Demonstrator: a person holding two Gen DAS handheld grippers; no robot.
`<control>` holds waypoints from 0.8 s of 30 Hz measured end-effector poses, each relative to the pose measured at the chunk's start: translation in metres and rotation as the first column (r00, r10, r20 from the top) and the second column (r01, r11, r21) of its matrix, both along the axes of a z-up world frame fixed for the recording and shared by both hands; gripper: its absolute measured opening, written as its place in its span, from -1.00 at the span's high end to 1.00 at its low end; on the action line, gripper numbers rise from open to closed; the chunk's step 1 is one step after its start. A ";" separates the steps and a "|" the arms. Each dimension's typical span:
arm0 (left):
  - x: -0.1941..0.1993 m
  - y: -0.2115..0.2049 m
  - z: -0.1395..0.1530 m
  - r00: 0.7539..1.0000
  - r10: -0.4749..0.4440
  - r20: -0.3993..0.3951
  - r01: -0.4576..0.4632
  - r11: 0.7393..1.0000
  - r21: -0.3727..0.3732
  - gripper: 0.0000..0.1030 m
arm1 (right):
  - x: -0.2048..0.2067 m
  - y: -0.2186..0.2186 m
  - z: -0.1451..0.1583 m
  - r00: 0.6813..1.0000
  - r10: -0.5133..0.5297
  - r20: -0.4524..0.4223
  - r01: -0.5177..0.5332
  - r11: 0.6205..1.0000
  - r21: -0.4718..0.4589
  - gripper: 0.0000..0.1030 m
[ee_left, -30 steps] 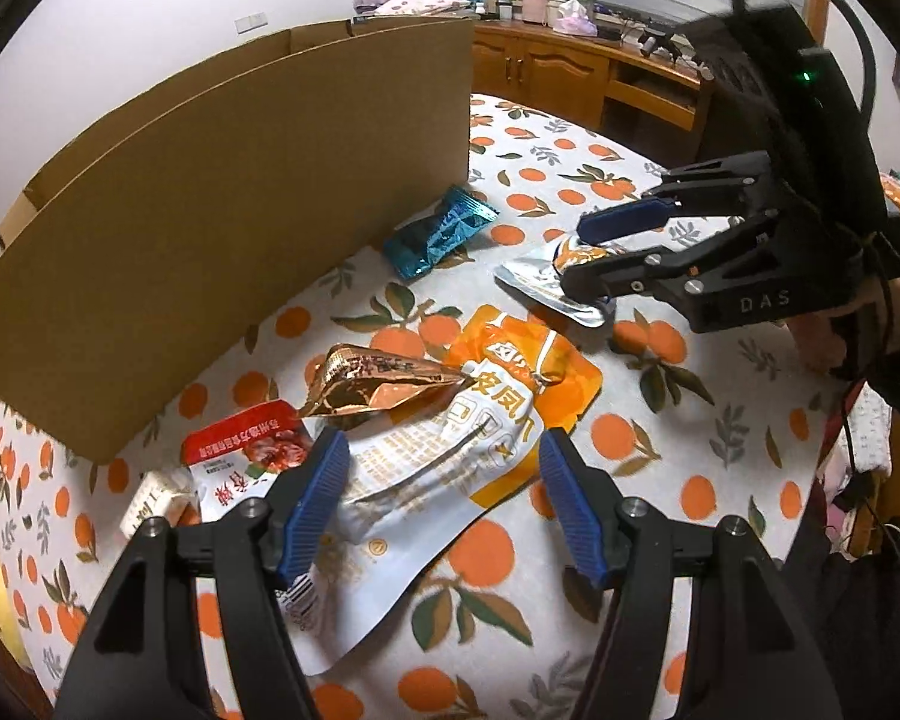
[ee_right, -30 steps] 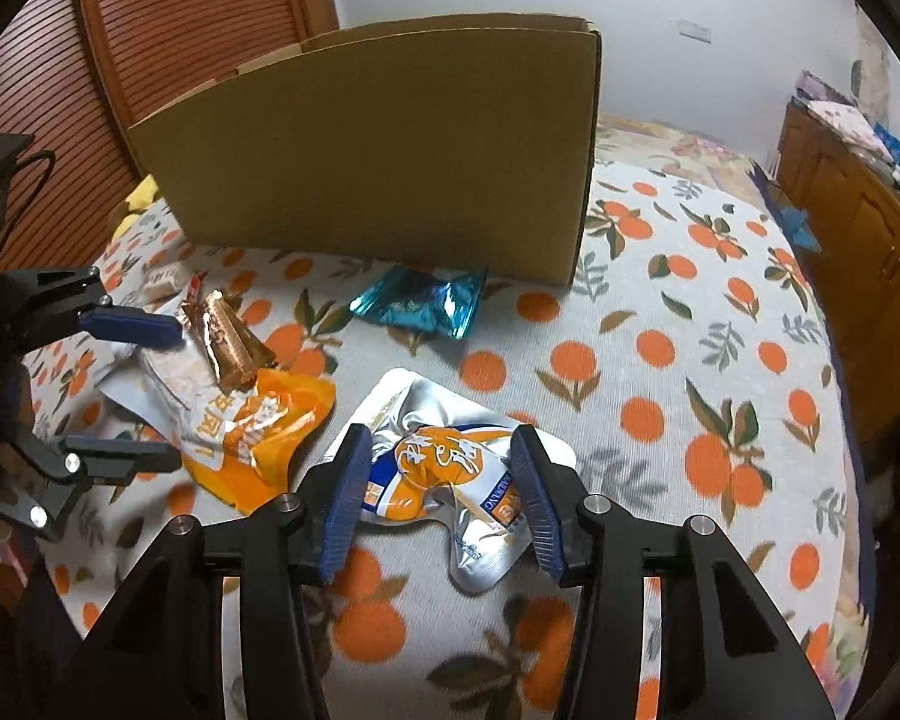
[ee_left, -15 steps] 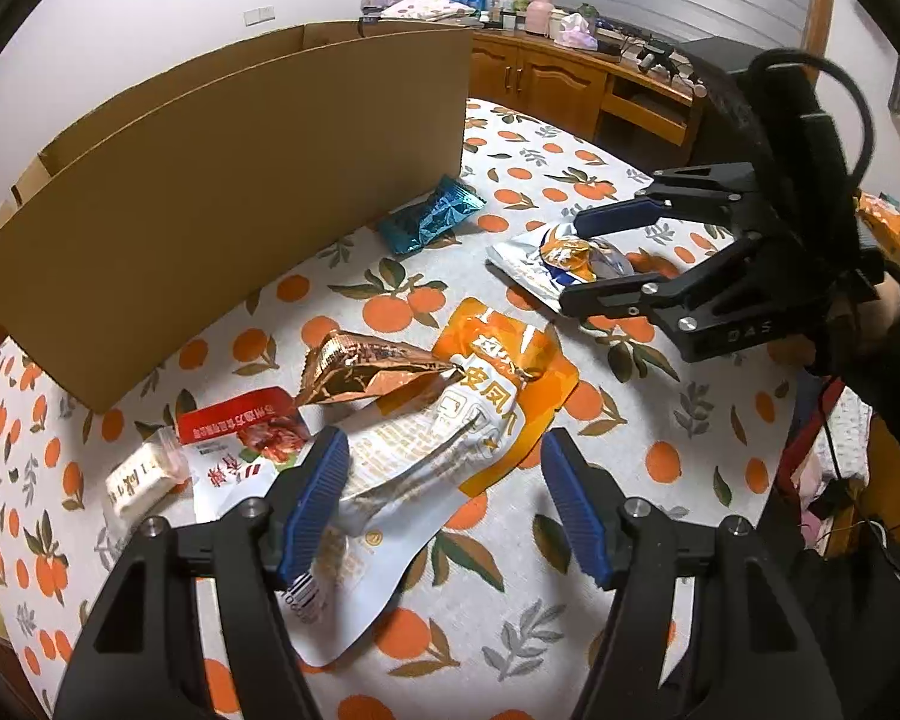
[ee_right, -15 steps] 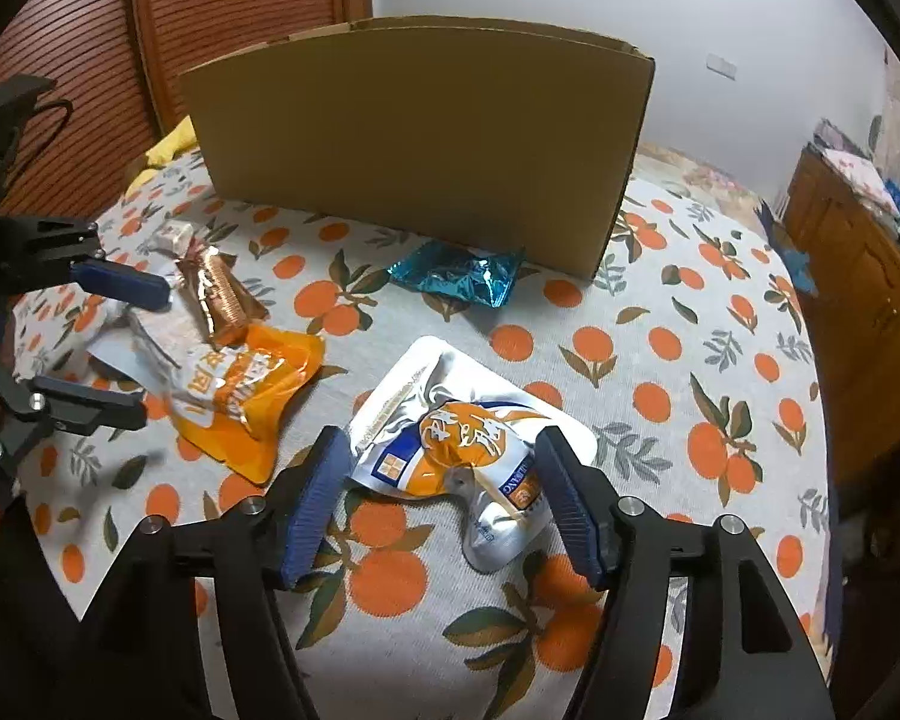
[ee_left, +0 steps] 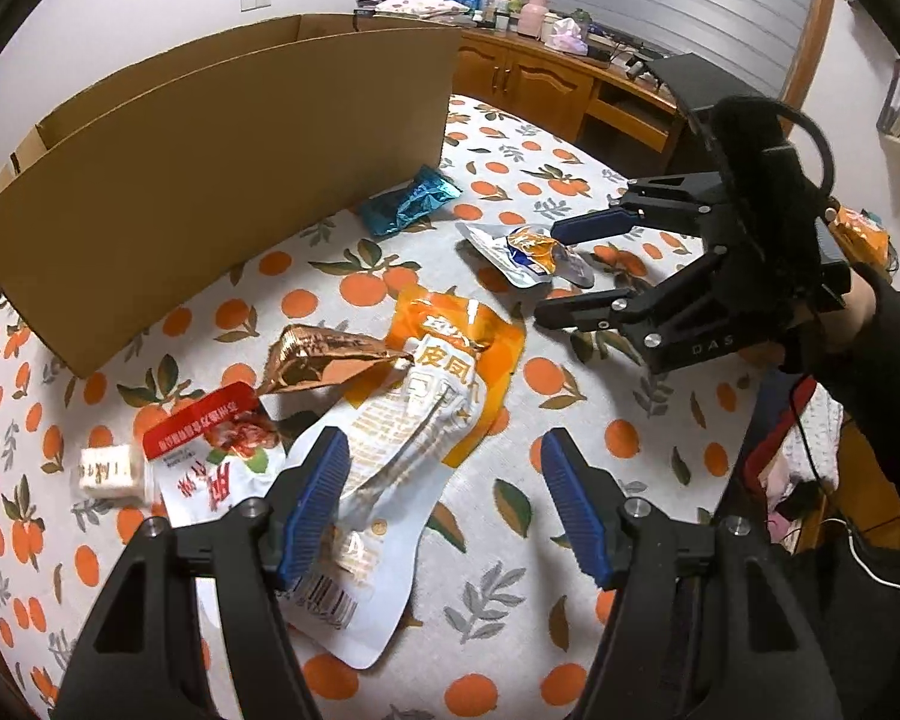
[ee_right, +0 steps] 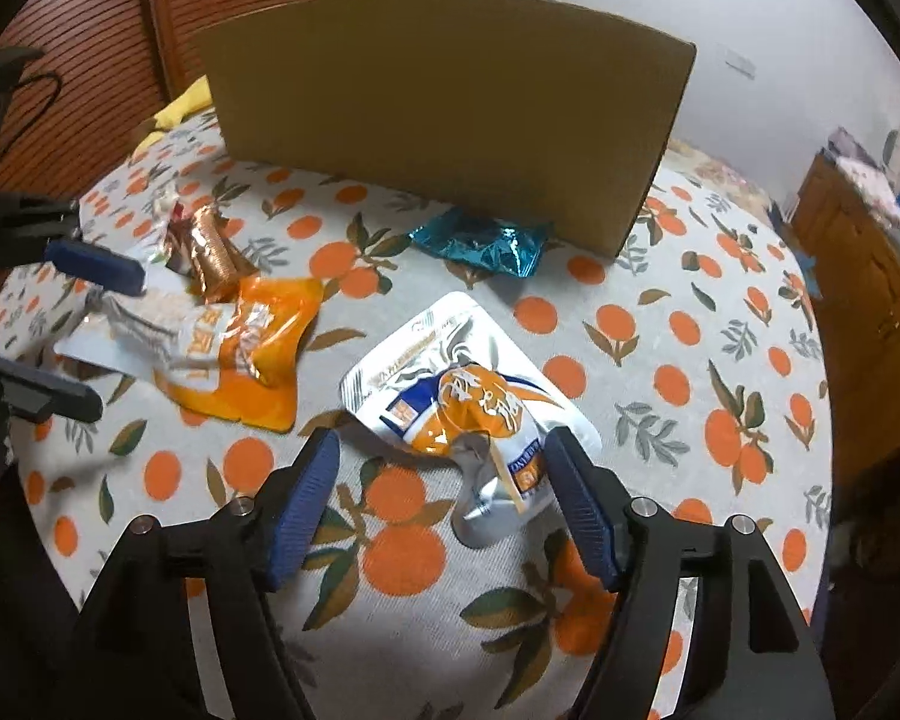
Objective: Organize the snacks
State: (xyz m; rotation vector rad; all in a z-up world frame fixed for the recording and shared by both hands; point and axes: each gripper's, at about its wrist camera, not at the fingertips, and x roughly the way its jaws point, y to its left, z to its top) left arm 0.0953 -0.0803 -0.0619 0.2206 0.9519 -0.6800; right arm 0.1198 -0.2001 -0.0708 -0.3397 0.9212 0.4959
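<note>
A silver pouch with an orange and blue label [ee_right: 450,384] lies on the orange-print tablecloth [ee_right: 660,372]. My right gripper [ee_right: 444,450] straddles its near end. The jaws are opening and the pads stand clear of the pouch. My left gripper [ee_left: 444,480] is open over the white end of a large orange and white pouch [ee_left: 444,372], without pressing it. A copper foil packet [ee_left: 324,354], a red and white packet [ee_left: 210,450] and a blue foil packet [ee_left: 408,204] lie around them. The tall cardboard box [ee_left: 228,168] stands behind.
A small white wrapped block [ee_left: 108,471] lies at the far left near the table edge. Wooden cabinets [ee_left: 540,84] with clutter on top stand beyond the table. A person's dark sleeve [ee_left: 870,372] holds the right gripper [ee_left: 555,273].
The right gripper's jaws have widened around the silver pouch, and its view has rolled a little. The left gripper keeps its opening over the orange and white pouch.
</note>
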 end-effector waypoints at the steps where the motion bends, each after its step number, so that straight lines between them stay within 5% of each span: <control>1: 0.002 0.000 0.000 1.000 0.008 0.005 -0.008 1.000 0.009 -0.29 | 0.000 -0.001 0.000 1.000 -0.001 0.001 0.001 1.000 0.007 -0.29; 6: 0.011 0.006 -0.001 0.999 0.034 0.034 -0.035 0.999 0.038 -0.42 | 0.006 -0.006 -0.001 0.999 -0.029 0.022 0.028 0.999 0.034 0.04; 7: 0.013 0.006 -0.003 0.999 0.031 0.034 -0.033 0.998 0.046 -0.43 | 0.006 -0.006 -0.001 0.999 -0.028 0.025 0.028 0.999 0.035 0.40; 8: 0.015 0.006 -0.006 0.999 0.028 0.030 -0.029 0.998 0.054 -0.43 | 0.005 -0.005 0.000 0.999 -0.027 0.029 0.025 0.999 0.039 0.46; 20: 0.007 -0.005 -0.026 1.000 -0.021 0.016 0.019 0.993 0.113 -0.60 | 0.002 -0.003 0.002 0.998 -0.032 0.051 0.031 0.999 0.021 0.60; 22: 0.006 -0.005 -0.026 1.000 -0.023 0.015 0.021 0.994 0.107 -0.56 | 0.003 -0.005 0.003 0.997 -0.044 0.062 0.043 0.999 0.013 0.80; 24: 0.005 -0.007 -0.025 0.999 -0.029 0.020 0.027 0.994 0.103 -0.28 | 0.004 -0.007 0.005 0.997 -0.051 0.058 0.049 0.998 0.032 0.86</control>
